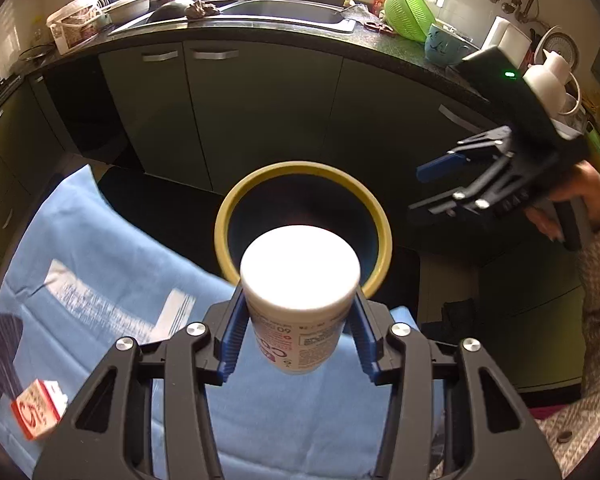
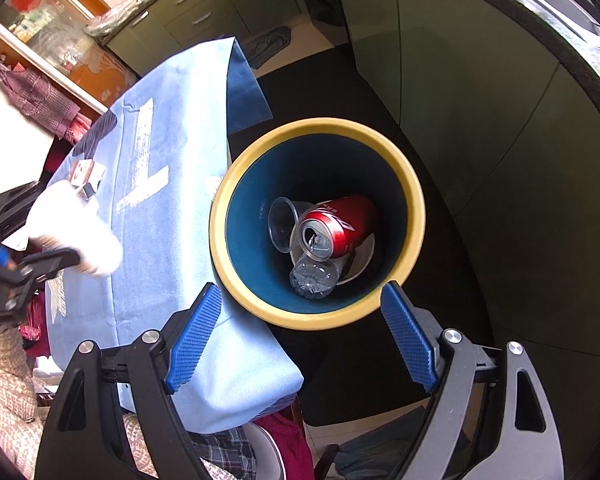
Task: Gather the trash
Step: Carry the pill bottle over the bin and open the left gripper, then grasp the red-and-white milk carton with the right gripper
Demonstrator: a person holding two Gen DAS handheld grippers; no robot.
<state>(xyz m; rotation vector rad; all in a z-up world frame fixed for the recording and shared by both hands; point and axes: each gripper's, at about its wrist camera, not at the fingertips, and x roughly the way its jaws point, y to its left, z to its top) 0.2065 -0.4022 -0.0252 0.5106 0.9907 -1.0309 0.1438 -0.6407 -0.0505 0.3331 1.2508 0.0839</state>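
Over bin [image 1: 302, 216], left claw [image 1: 298, 322] grips white bottle [image 1: 300, 276], hiding bin's bottom; right claw [image 2: 302, 340] wide, empty.

The mouth of the yellow-rimmed bin [image 2: 414, 200] is unobstructed from above. Inside it, a red can [image 2: 342, 224], a clear plastic cup [image 2: 282, 224] and a crushed bottle [image 2: 314, 278] cover the bottom. The blue-clothed table [image 2: 160, 240] crowds its left side; cabinet doors [image 2: 480, 128] stand beyond it.

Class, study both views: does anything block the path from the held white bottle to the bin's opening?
Nothing visible does. The white bottle, clamped in the left tool, hangs before the bin, whose mouth is uncovered. The open right tool holds nothing.
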